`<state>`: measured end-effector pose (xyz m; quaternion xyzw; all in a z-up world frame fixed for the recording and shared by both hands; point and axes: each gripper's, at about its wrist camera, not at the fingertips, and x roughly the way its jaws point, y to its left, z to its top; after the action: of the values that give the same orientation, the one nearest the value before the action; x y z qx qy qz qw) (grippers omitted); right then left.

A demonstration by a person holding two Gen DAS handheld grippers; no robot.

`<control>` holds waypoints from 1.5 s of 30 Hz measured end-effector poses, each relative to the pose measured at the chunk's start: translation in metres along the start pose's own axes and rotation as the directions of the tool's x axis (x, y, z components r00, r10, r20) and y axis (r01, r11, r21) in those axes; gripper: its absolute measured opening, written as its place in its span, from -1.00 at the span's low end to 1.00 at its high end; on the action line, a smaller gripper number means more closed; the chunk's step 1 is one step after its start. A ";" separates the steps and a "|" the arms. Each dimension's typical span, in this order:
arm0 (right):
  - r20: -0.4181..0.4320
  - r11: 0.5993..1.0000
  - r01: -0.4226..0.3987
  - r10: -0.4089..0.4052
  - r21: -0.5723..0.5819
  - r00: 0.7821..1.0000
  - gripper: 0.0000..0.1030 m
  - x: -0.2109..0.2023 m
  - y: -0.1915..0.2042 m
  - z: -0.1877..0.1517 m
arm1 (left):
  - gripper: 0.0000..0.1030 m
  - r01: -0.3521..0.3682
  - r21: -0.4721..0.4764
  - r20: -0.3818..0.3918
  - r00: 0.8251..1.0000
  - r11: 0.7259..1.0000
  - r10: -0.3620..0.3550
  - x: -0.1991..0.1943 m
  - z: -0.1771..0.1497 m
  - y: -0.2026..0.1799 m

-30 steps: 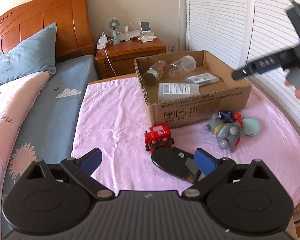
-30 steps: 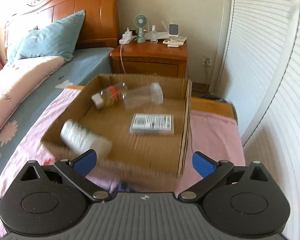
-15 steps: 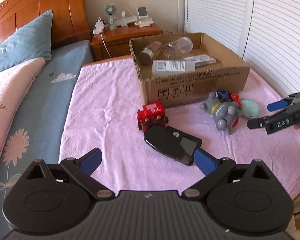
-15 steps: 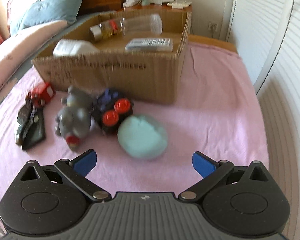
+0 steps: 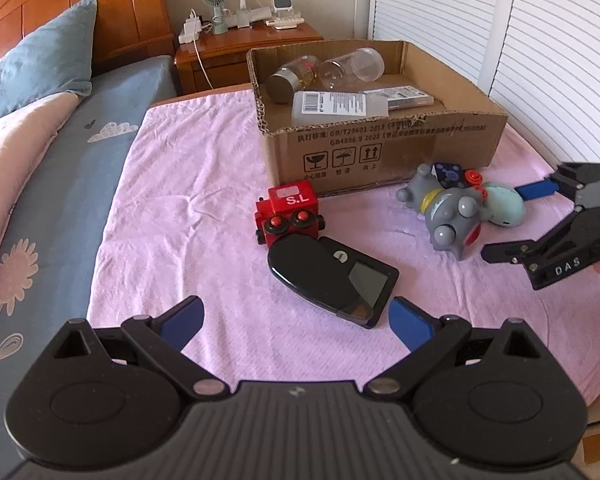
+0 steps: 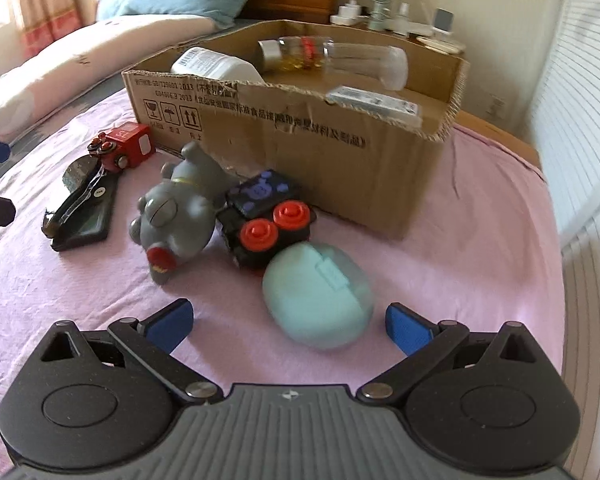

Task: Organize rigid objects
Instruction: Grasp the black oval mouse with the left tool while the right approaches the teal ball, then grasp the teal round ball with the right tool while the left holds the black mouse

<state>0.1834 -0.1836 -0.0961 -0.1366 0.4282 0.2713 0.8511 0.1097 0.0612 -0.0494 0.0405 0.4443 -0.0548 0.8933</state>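
An open cardboard box on the pink blanket holds a white bottle, a small jar, a clear bottle and a flat pack. In front of the box lie a red toy block, a black flat device, a grey toy figure, a black toy car with red wheels and a mint-green oval case. My left gripper is open, with the black device just ahead of it. My right gripper is open, and the mint case sits between its fingertips.
The pink blanket covers the foot of a bed with pillows and a wooden headboard. A nightstand with a fan and chargers stands behind the box. White slatted doors run along the right.
My right gripper dropped from above the box to blanket level and closed in on the mint case. My left gripper drew back slightly from the black device.
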 end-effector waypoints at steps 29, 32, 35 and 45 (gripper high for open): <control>-0.052 0.991 -0.082 0.077 -0.103 0.996 1.00 -0.014 0.035 -0.008 | 0.91 0.188 0.384 -0.054 0.982 0.904 -0.181 0.051 0.001 0.002; -0.052 0.991 -0.082 0.077 -0.103 0.996 1.00 -0.014 0.035 -0.008 | 0.91 0.223 0.401 -0.050 0.974 0.888 -0.222 0.055 0.004 0.004; -0.054 0.991 -0.081 0.076 -0.102 0.996 1.00 -0.014 0.035 -0.008 | 0.90 0.234 0.437 -0.034 0.969 0.868 -0.244 0.057 0.007 0.002; -0.057 0.993 -0.073 0.067 -0.095 0.996 1.00 -0.015 0.036 -0.008 | 0.73 0.283 0.397 -0.052 0.957 0.873 -0.286 0.058 0.011 0.005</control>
<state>0.1502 -0.1628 -0.0892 -0.1698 0.4418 0.3176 0.8216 0.1538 0.0611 -0.0888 0.1564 0.4211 -0.2756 0.8499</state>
